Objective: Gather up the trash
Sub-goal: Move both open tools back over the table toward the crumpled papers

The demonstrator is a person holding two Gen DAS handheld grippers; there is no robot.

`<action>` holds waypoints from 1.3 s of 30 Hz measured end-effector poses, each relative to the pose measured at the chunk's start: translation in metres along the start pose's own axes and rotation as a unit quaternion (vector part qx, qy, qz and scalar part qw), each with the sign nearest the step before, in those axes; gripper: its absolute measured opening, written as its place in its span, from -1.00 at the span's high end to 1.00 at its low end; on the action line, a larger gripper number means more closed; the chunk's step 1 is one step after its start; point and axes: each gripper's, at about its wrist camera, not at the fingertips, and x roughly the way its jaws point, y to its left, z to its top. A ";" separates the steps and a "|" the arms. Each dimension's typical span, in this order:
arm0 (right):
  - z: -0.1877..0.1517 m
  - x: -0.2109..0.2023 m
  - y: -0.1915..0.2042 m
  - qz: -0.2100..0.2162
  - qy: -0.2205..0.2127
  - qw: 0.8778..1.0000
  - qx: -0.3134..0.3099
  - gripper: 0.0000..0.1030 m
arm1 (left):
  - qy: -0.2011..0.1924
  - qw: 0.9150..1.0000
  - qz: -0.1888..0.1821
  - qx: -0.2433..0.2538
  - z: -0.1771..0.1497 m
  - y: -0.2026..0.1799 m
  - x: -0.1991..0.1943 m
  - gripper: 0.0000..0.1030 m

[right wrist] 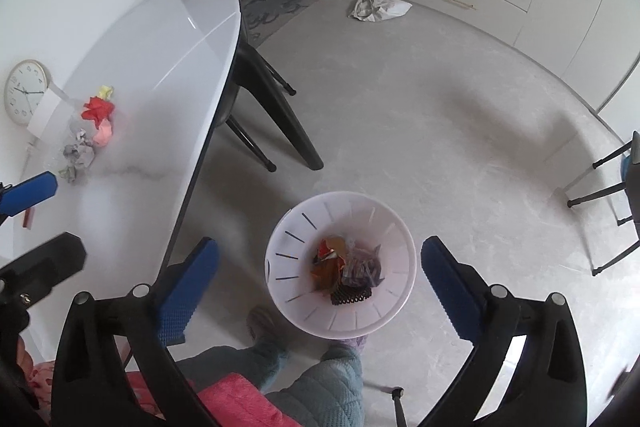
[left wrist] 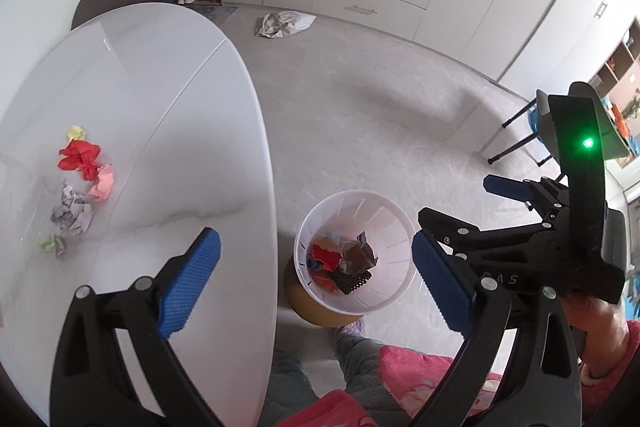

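From the left wrist, the left gripper (left wrist: 316, 279) hangs wide and empty above the bin (left wrist: 394, 223), so it should swing to the crumpled paper (left wrist: 80, 183) lying left of that bin on the table (left wrist: 192, 131), while from the right wrist the right gripper (right wrist: 320, 285), also wide and empty, hovers over the bin.

Both wrist views downward, sharing bin (left wrist: 354, 251) (right wrist: 342, 263).

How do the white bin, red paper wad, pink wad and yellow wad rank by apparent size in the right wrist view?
Largest to smallest:
1. white bin, though it sits nearer the camera
2. red paper wad
3. pink wad
4. yellow wad
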 end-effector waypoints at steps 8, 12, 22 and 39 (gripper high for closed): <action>0.002 0.004 0.008 -0.004 0.005 1.000 -0.007 -0.95 | -0.004 1.000 0.005 -0.021 -0.001 0.012 -0.006 -0.79; 0.004 0.004 0.014 -0.004 0.006 1.000 -0.013 -0.95 | -0.005 0.999 0.007 -0.032 -0.002 0.019 -0.008 -0.79; 0.010 0.008 0.036 0.011 0.009 0.999 -0.031 -0.95 | -0.007 0.998 0.028 -0.064 -0.013 0.043 -0.014 -0.79; 0.043 0.042 0.170 0.079 0.034 0.985 -0.152 -0.95 | -0.014 0.967 0.104 -0.231 -0.065 0.185 -0.019 -0.79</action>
